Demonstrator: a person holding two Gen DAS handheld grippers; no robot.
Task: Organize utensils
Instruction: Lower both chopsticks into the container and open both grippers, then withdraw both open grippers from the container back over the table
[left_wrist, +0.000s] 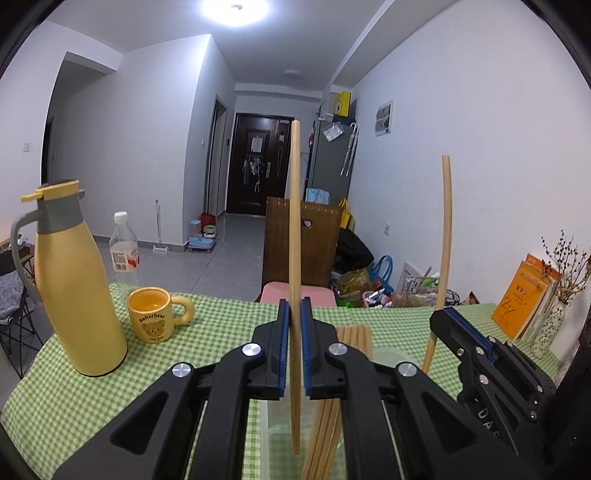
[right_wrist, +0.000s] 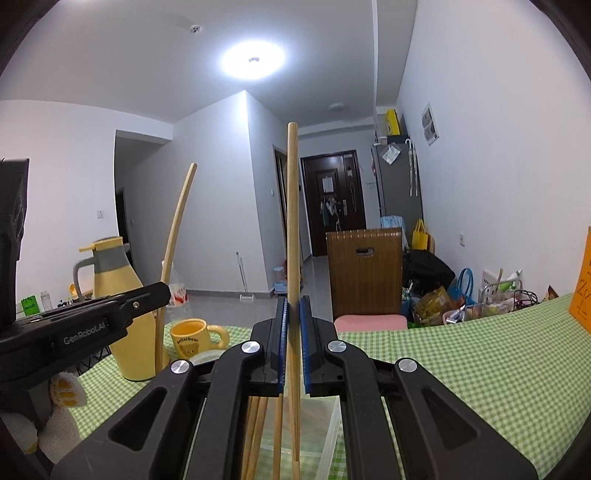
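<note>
My left gripper (left_wrist: 294, 314) is shut on a wooden chopstick (left_wrist: 295, 206) that stands upright between its blue pads. To its right, my right gripper (left_wrist: 448, 314) pinches a second chopstick (left_wrist: 446, 236), also upright. In the right wrist view, the right gripper (right_wrist: 293, 314) is shut on its chopstick (right_wrist: 292, 221), and the left gripper (right_wrist: 162, 291) with its chopstick (right_wrist: 177, 229) shows at the left. Several more chopsticks (left_wrist: 352, 334) (right_wrist: 258, 424) lie below both grippers in a clear plastic container (left_wrist: 391, 356) (right_wrist: 328, 424) on the green checked tablecloth (left_wrist: 74, 387).
A tall yellow thermos (left_wrist: 79, 295), a yellow bear mug (left_wrist: 153, 317) and a plastic bottle (left_wrist: 123, 247) stand at the table's left. An orange book (left_wrist: 524, 299) and a vase of dried flowers (left_wrist: 550, 325) stand at the right. A wooden chair (left_wrist: 301, 243) is behind the far edge.
</note>
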